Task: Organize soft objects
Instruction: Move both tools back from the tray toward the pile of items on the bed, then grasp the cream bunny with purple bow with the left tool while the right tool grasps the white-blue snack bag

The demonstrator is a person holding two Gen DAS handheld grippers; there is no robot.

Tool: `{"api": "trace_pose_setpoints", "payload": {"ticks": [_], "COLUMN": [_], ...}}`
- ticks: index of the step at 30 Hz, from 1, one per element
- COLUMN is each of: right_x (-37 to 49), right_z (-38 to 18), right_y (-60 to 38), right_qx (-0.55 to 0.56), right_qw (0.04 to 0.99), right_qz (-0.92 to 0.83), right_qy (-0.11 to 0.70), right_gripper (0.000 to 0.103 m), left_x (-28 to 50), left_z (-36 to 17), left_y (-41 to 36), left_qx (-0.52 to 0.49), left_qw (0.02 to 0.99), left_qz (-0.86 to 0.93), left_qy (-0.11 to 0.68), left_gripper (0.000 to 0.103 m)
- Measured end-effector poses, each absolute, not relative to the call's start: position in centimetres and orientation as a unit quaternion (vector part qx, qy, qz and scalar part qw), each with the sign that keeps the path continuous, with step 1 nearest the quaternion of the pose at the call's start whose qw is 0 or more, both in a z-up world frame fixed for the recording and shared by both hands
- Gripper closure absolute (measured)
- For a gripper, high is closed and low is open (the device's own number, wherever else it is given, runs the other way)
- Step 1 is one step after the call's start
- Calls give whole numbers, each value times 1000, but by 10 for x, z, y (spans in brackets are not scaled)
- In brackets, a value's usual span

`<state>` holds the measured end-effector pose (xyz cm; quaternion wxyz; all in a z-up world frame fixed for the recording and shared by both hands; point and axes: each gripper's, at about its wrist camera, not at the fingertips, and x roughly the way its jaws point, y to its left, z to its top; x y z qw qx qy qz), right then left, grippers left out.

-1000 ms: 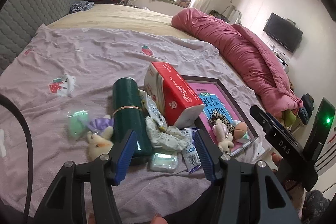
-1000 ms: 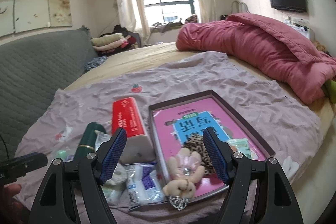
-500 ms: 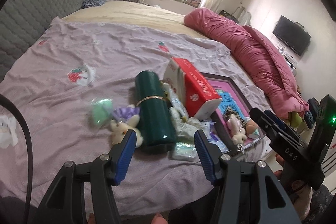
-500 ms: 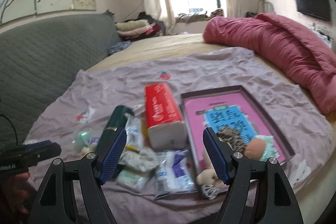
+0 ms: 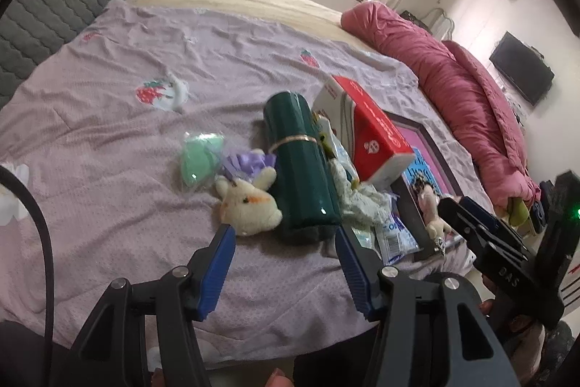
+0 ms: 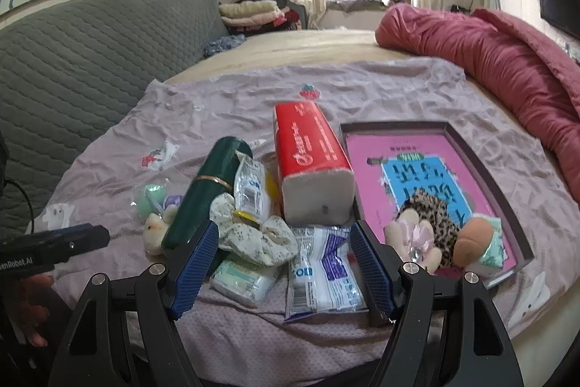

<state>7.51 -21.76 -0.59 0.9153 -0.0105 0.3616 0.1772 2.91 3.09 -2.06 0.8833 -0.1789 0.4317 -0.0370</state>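
Observation:
A cream plush rabbit [image 5: 250, 202] lies left of a dark green bottle [image 5: 299, 165], with a green soft item in clear wrap [image 5: 199, 160] and a purple one [image 5: 246, 162] beside it. My left gripper [image 5: 284, 240] is open, just short of the rabbit and bottle. A floral scrunchie [image 6: 253, 234], tissue packs [image 6: 322, 274] and a red tissue box [image 6: 311, 162] lie in the middle. The dark tray [image 6: 507, 198] holds a pink bear [image 6: 409, 234], a leopard scrunchie [image 6: 431, 209] and an orange puff [image 6: 475, 238]. My right gripper [image 6: 284, 242] is open over the scrunchie.
A pink booklet [image 6: 417, 169] lines the tray. A red duvet [image 6: 489, 60] lies along the bed's right side. A grey quilted headboard [image 6: 72, 60] stands at the left. Folded clothes [image 6: 250, 13] are stacked at the back. The bed's near edge is just below both grippers.
Both grippers have shifted left. The left view now centres on the rabbit and bottle. The right view has swung from the tray to the scrunchie and tissue packs. Jaws stay open.

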Motion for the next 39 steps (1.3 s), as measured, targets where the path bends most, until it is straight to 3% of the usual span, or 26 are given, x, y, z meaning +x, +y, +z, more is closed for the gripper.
{"api": "trace_pose_setpoints", "payload": {"ticks": [14, 39], "right_x": [94, 127], "right_z": [-56, -103], "right_y": [-215, -204], "right_qx": [-22, -67], "right_qw": [868, 845], "right_qz": [157, 130], "right_qy": [471, 514], "right_gripper": [27, 27], "left_x": [33, 59], "left_z": [-44, -68], "left_y": [-9, 25], "left_qx": [-148, -175], "left_qw": [870, 865], "left_qz": [-79, -26], "left_qy": [463, 469], "left_gripper": [46, 46]}}
